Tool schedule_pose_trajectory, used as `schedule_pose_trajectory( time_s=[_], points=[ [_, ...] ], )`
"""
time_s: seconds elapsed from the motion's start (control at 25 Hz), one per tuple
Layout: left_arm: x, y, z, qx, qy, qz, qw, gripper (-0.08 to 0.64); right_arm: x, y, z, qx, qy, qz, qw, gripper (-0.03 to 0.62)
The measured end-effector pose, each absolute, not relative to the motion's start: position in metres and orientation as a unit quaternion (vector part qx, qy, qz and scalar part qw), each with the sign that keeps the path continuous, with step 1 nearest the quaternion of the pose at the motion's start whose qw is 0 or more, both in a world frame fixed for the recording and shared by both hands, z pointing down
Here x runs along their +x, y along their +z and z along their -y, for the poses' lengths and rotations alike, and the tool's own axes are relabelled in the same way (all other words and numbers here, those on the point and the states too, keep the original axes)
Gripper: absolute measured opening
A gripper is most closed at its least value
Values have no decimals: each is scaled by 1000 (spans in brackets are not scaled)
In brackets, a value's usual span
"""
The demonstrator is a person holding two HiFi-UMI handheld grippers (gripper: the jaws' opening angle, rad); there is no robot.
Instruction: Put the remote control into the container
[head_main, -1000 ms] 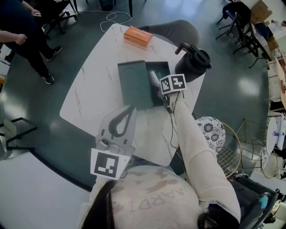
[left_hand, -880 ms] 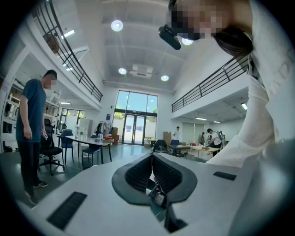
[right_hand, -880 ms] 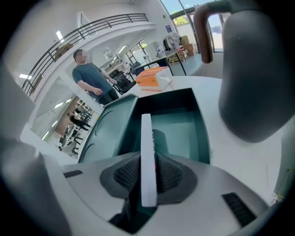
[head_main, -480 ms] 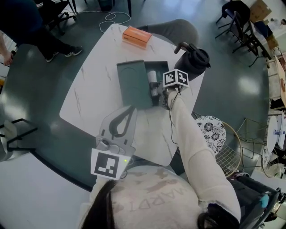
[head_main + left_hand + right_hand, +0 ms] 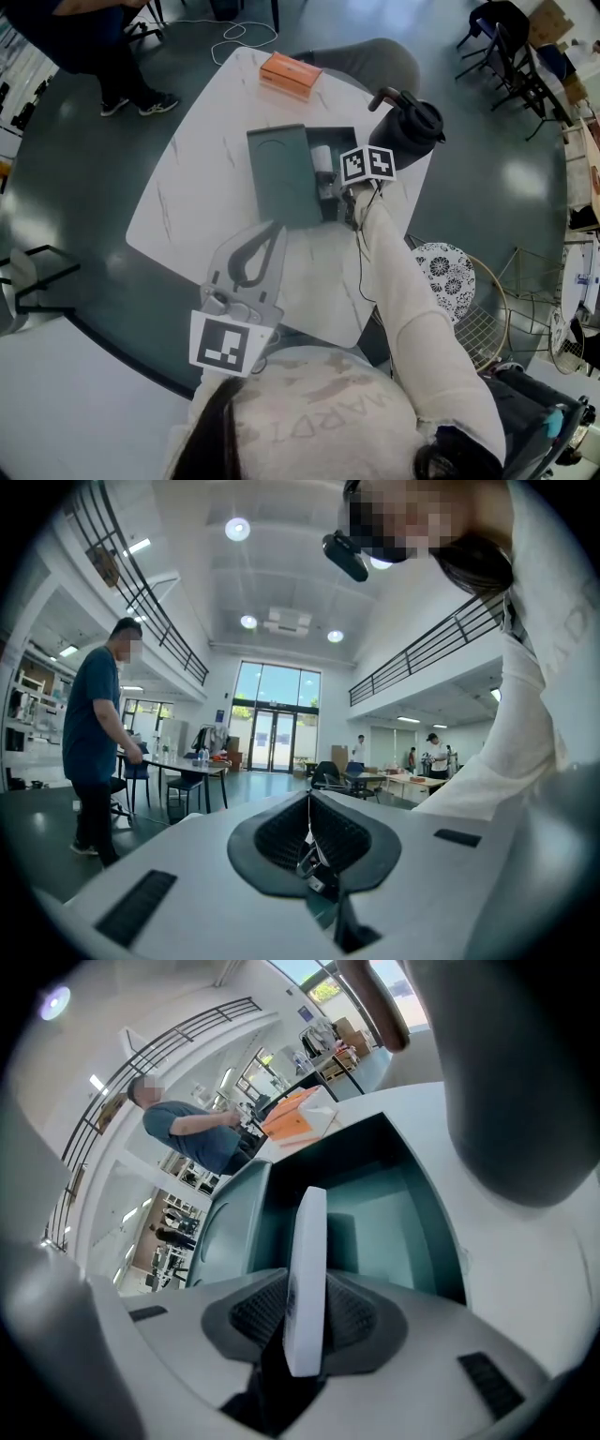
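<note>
**Table** [image 5: 187, 202]: white, marbled.

**Container** [image 5: 341, 137]: dark green, open, at table centre. Its lid [image 5: 279, 178] lies flat at its 9 o'clock, touching it.

**Remote control** [image 5: 309, 1232]: white, on edge between the jaws of the right gripper [image 5: 306, 1297], over the container's open hollow, nose towards 12 o'clock. The jaws are opening, with the pads against its two flat faces.

**Left gripper** [image 5: 309, 808]: jaws together and holding nothing, held near the body at the container's 7 o'clock, well apart from it.

**Surroundings:**
- Black jug [image 5: 412, 127] at the container's 2 o'clock, just beside the right gripper and crowding that side.
- Orange box [image 5: 291, 75] at 11 o'clock, near the table edge.
- Patterned round seat [image 5: 443, 272] and wire basket [image 5: 487, 328] on the floor at 4 o'clock.
- Bystander [image 5: 84, 37] at 10 o'clock, off the table.

**Change over the last second:**
- Right gripper has shifted slightly towards 1 o'clock.
- Remote control has turned from slanted to more upright.
- Bystander has walked from 9 towards 11 o'clock.
- Left gripper, jug and box unmoved.
</note>
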State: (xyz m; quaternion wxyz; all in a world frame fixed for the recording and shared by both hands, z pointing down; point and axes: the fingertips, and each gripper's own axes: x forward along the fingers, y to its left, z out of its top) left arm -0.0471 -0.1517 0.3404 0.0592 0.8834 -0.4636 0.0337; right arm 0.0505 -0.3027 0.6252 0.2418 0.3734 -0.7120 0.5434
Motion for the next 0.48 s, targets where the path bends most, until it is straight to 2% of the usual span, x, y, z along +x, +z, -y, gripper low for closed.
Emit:
schedule_pose_trajectory(
  time_s=[0.24, 0.48],
  points=[
    [-44, 340, 153, 885, 34, 461, 59, 12, 57, 629, 302, 384, 533, 708, 259, 125],
    [-40, 340, 151, 887, 34, 456, 58, 12, 60, 628, 303, 389, 472, 723, 320, 155]
  ],
)
